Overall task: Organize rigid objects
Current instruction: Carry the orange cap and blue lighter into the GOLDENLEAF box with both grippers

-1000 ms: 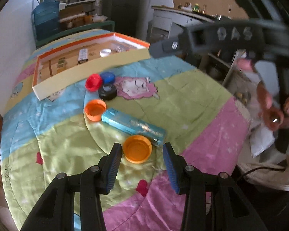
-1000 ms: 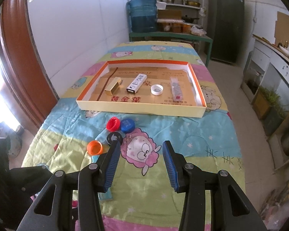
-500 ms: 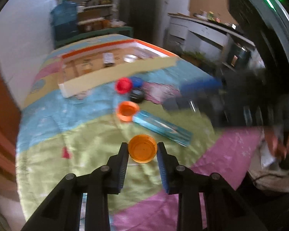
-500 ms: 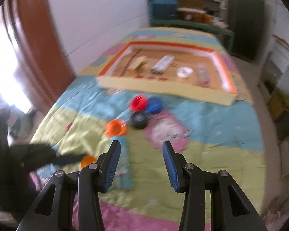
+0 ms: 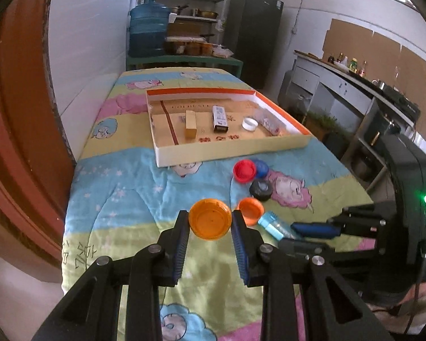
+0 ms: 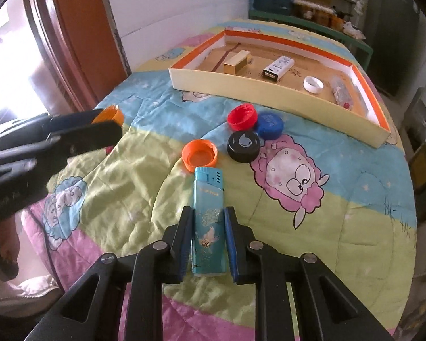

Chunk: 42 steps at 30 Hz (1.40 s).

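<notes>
My left gripper [image 5: 210,223] is shut on a large orange lid [image 5: 210,218] and holds it above the quilt; the lid also shows in the right wrist view [image 6: 109,115]. My right gripper [image 6: 208,227] is shut on a teal lighter [image 6: 208,221] that lies on the quilt. A smaller orange cap [image 6: 199,156], a black cap [image 6: 244,145], a red cap [image 6: 242,117] and a blue cap [image 6: 269,125] lie beyond the lighter. The shallow cardboard tray [image 6: 269,96] holds a gold box [image 6: 237,62], a white box [image 6: 278,67], a white cap [image 6: 313,84] and a clear item.
The quilt-covered table [image 6: 355,204] drops off on the right and front. A brown door frame [image 5: 22,113] stands at the left. A water jug [image 5: 150,29] and shelves stand behind the table. A counter [image 5: 355,85] runs along the right.
My left gripper has closed on the large orange lid and lifted it off the quilt. My right gripper has come down and closed on the teal lighter.
</notes>
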{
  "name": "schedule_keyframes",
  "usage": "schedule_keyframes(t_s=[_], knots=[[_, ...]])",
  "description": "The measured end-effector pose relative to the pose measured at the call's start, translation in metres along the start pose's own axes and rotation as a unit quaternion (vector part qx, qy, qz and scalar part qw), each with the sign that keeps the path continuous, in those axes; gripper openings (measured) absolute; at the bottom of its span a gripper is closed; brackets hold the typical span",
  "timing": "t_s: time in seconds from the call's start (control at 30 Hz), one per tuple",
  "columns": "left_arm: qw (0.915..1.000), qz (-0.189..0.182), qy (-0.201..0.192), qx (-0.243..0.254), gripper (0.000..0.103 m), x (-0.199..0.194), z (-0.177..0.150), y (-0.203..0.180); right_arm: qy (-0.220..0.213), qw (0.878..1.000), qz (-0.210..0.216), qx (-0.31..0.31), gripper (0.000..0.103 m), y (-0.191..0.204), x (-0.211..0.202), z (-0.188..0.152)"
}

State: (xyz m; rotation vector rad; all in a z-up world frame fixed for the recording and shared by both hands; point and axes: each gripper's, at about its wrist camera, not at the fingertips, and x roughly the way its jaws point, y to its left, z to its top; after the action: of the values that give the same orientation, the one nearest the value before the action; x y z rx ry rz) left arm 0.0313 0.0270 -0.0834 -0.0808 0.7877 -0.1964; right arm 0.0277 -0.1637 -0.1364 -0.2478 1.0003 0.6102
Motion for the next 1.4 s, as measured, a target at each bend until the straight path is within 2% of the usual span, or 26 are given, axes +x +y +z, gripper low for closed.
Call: schedule_keyframes(t_s=[0.63,1.1,1.4], knots=[[0.9993,-0.012,-0.024,-0.027,0.030,0.016,0.057,-0.007,-0.066,0.996,-0.025,0.056,0.022,-0.041,-0.033,0.038],[0.9984,0.027,-0.045,-0.024,0.030,0.034,0.105,-0.016,-0.093,0.992,-0.054,0.064,0.022,-0.071,-0.037,0.078],[0.9978,0.038,-0.047,-0.027,0.030,0.052,0.131,-0.011,-0.109,0.990,-0.063,0.062,0.022,-0.086,-0.034,0.107]])
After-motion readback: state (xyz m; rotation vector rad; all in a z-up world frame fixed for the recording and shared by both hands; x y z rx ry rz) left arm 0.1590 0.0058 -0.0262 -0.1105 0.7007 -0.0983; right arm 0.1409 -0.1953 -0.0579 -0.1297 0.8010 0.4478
